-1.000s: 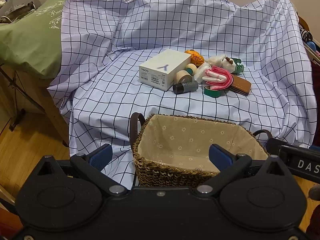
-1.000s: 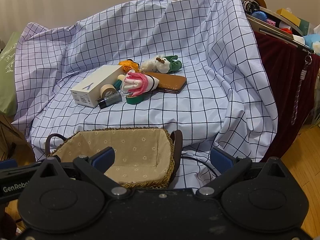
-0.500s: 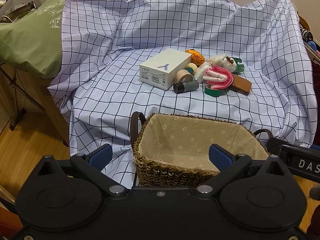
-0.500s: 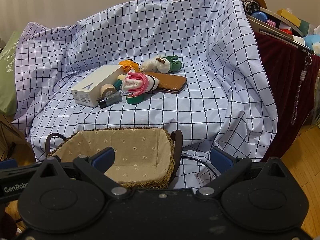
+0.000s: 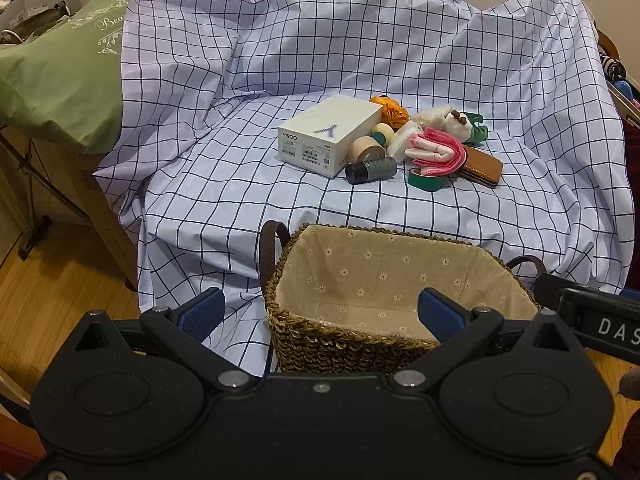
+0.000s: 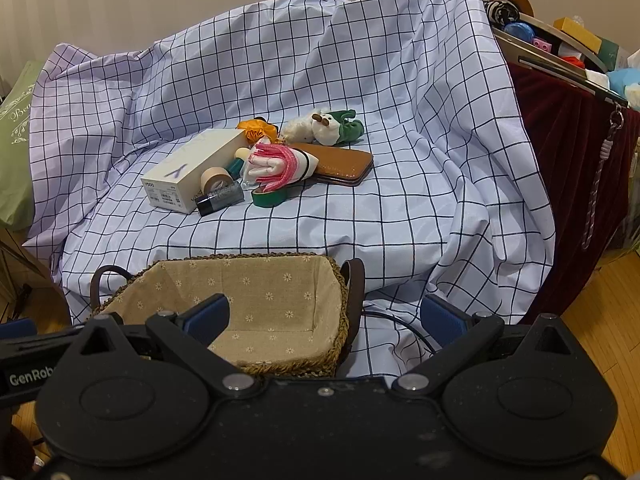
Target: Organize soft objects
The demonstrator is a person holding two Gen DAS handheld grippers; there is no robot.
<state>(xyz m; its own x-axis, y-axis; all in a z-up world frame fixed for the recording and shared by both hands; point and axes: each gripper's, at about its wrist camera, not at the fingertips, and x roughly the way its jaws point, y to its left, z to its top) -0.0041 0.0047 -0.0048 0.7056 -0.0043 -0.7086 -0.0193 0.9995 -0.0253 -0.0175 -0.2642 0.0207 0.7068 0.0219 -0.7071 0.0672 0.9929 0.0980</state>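
Note:
A woven basket point(image 5: 304, 332) with a floral cloth lining stands empty at the near edge of the checked cloth; it also shows in the right wrist view point(image 6: 340, 312). Farther back lies a pile: a pink and white folded cloth point(image 5: 438, 150) point(image 6: 276, 164), a white and green plush toy point(image 5: 460, 122) point(image 6: 334, 126), an orange knitted item point(image 5: 390, 110) point(image 6: 260, 130). My left gripper point(image 5: 320, 314) is open and empty above the basket's near rim. My right gripper point(image 6: 326, 316) is open and empty over the basket's right end.
In the pile are a white box point(image 5: 328, 134), a tan tape roll point(image 5: 364, 148), a dark cylinder point(image 5: 370, 170), a green tape roll point(image 5: 424, 180) and a brown wallet point(image 5: 480, 166). A green pillow point(image 5: 52, 80) lies left. A cluttered shelf point(image 6: 560, 48) over a maroon drape stands right.

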